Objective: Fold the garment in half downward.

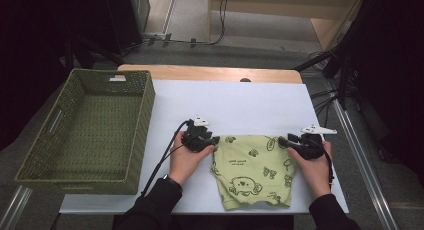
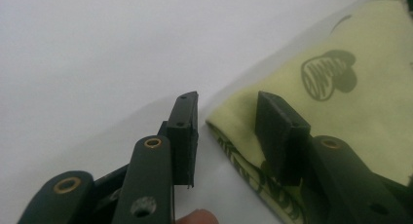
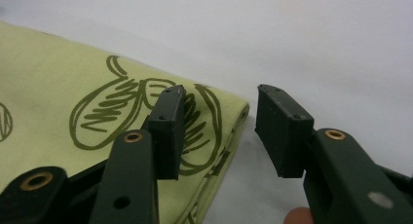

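A folded garment (image 1: 252, 170) lies on the worktop (image 1: 235, 102) between the two hand-held grippers: the left hand-held gripper (image 1: 212, 141) sits at its far left corner, the right hand-held gripper (image 1: 284, 141) at its far right corner (each straddles the cloth's edge, one jaw over cloth, one over bare worktop). Well to the left of the left hand-held gripper stands a basket (image 1: 142, 125), partly on the worktop's left edge.

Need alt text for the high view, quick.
Two hands hold the left gripper and right gripper, jaws open, at the far corners of a folded green printed garment on a white table; woven basket at left.
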`<state>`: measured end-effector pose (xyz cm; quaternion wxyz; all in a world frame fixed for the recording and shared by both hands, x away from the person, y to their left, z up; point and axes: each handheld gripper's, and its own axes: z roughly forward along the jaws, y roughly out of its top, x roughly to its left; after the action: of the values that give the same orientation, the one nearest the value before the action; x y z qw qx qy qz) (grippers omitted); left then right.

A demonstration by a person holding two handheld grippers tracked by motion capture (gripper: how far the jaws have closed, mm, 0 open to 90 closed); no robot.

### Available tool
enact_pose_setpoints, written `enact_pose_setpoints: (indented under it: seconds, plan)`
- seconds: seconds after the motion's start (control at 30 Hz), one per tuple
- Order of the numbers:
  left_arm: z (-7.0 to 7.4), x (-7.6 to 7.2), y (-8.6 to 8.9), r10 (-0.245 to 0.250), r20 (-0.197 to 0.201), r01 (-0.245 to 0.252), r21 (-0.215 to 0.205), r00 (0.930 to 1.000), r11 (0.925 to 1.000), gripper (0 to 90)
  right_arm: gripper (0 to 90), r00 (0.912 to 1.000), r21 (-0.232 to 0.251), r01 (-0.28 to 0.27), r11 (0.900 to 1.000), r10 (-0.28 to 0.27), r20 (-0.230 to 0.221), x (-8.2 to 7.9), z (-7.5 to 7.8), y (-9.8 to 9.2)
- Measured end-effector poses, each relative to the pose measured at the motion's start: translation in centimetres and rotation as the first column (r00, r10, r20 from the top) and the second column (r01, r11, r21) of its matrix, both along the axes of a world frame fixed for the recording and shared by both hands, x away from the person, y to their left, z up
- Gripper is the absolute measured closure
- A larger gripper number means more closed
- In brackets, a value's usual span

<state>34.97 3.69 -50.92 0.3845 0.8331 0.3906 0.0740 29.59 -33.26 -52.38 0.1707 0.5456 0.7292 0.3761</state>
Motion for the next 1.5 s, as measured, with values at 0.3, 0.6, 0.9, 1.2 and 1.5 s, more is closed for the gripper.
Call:
enact_pose_setpoints:
  seconds: [0.3, 0.6, 0.9, 1.2, 1.5]
  plan:
    - [-0.1, -0.1, -0.1, -0.001, 0.014, 0.001, 0.011, 0.9999, 0.9999, 60.3, 50.3, 0.9995, 0.018, -0.007, 1.000, 0.008, -0.031, 0.4, -0.2, 0.0]
    - [-0.3, -0.1, 0.2, -0.010, -0.013, 0.010, -0.025, 0.9999, 0.9996, 83.1, 69.6, 0.9978, 0.057, -0.041, 0.998, 0.044, -0.049, 0.4, -0.3, 0.1]
    - [0.0, 0.1, 0.6, -0.018, -0.005, 0.018, -0.028, 0.9998, 0.9995, 85.8, 80.8, 0.9970, 0.079, -0.058, 0.995, 0.062, -0.047, 0.1, -0.1, 0.3]
    - [0.9, 1.3, 1.9, -0.003, -0.005, 0.003, -0.026, 1.0000, 0.9996, 85.8, 81.4, 0.9976, 0.102, -0.066, 0.993, 0.068, -0.012, 0.3, 0.4, 1.2]
    - [1.9, 2.9, 3.7, 0.045, -0.009, -0.046, -0.048, 0.9989, 0.9978, 85.8, 81.5, 0.9954, 0.093, -0.096, 0.991, 0.094, 0.020, 1.5, 1.3, 2.7]
